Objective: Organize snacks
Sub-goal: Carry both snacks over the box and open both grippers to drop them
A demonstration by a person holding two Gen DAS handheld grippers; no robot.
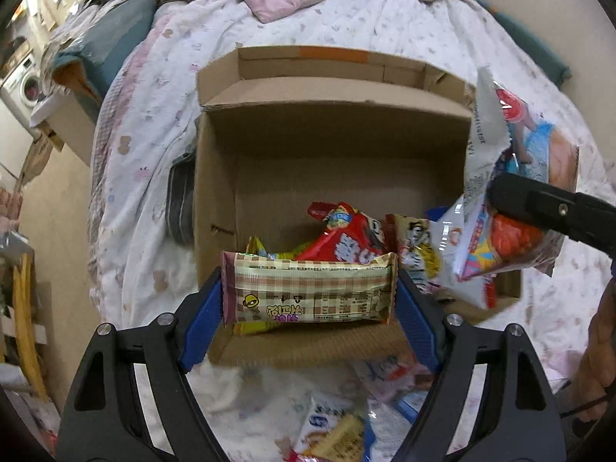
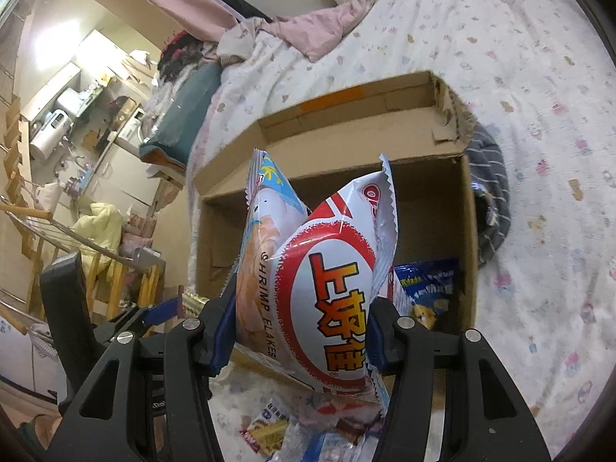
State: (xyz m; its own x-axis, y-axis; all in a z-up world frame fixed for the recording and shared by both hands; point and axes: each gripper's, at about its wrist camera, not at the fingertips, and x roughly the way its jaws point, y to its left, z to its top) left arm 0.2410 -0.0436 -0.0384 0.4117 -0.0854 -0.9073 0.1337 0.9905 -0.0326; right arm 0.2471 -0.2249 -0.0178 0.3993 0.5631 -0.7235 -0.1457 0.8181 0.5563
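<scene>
bed [image 1: 385, 19]: covered by a flowered white blanket | cardboard box [image 1: 331, 146]: open, on the bed, some snack packs lie at its near end | right gripper [image 2: 300, 331]: jaws half open, clamped on white shrimp flakes bag [image 2: 327, 300], over the box | left gripper [image 1: 308, 300]: jaws wide, clamped on checkered wafer pack [image 1: 308, 288], above box's near edge
</scene>
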